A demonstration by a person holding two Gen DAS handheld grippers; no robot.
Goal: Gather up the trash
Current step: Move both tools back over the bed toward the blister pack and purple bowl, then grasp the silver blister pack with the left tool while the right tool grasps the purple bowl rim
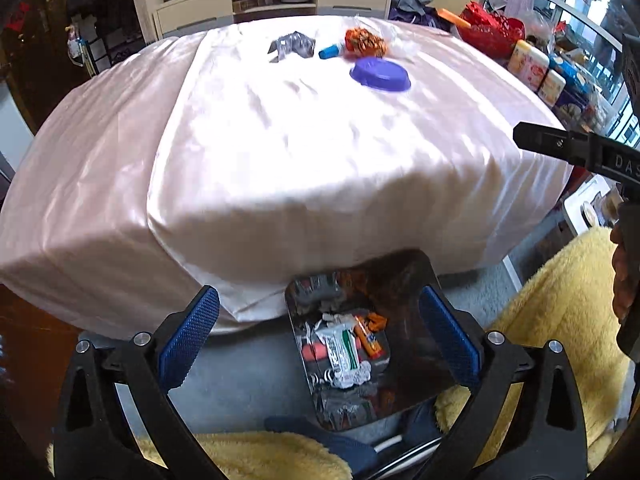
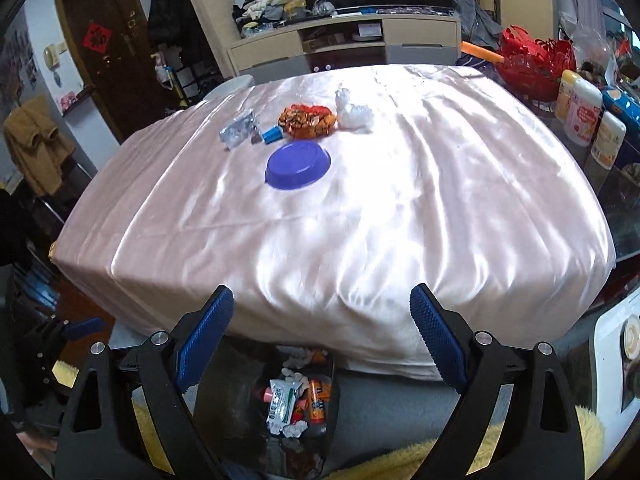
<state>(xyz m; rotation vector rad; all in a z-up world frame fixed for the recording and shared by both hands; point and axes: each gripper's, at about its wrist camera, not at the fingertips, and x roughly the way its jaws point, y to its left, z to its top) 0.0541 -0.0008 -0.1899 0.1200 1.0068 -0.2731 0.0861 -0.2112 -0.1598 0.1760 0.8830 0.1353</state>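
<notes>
left hand-held gripper (image 1: pixel 318 334) spread | right hand-held gripper (image 2: pixel 322 340) spread | bin (image 2: pixel 248 396) seemingly under table edge (image 2: pixel 360 356) | bowl (image 2: pixel 298 164) mid-cloth

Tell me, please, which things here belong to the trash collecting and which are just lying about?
Job: silver wrapper, orange snack bag, crumpled white plastic, blue tube, trash bin.
Lying about: purple bowl upside down, red basket, wipe canisters.
</notes>
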